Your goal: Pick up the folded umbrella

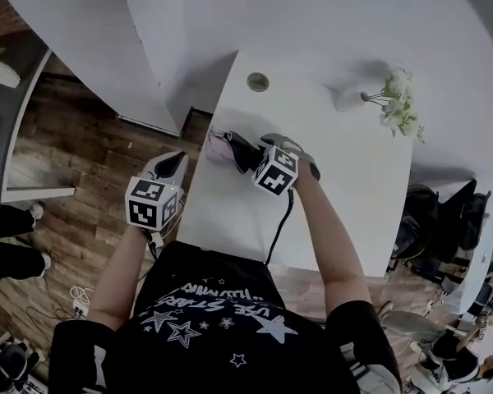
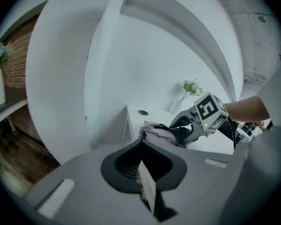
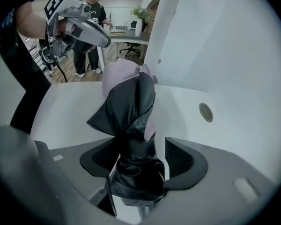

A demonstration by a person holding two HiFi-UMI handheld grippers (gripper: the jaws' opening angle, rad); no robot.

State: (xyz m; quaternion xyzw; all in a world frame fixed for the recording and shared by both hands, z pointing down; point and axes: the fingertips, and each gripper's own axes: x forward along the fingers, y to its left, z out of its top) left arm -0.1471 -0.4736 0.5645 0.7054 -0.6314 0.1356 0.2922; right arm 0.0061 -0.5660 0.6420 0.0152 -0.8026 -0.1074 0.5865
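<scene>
The folded umbrella [image 1: 220, 148], black with lilac fabric, lies on the white table [image 1: 345, 187] at its left edge. My right gripper [image 1: 240, 153] is down over it, pointing steeply down. In the right gripper view the umbrella [image 3: 131, 107] runs between the jaws of that gripper [image 3: 140, 156]; a strip of table shows between the fabric and the right pad [image 3: 180, 156], so the jaws stand open around it. My left gripper [image 1: 174, 164] hangs off the table's left edge, shut on nothing. From the left gripper view [image 2: 141, 146] I see the umbrella [image 2: 159, 134] under the right gripper [image 2: 185, 128].
A white vase of flowers [image 1: 394, 101] stands at the table's far right and a round cable grommet [image 1: 258, 81] near its far edge. White wall panels [image 1: 148, 39] rise beyond the table. Wood floor [image 1: 82, 138] lies to the left, office chairs [image 1: 444, 212] to the right.
</scene>
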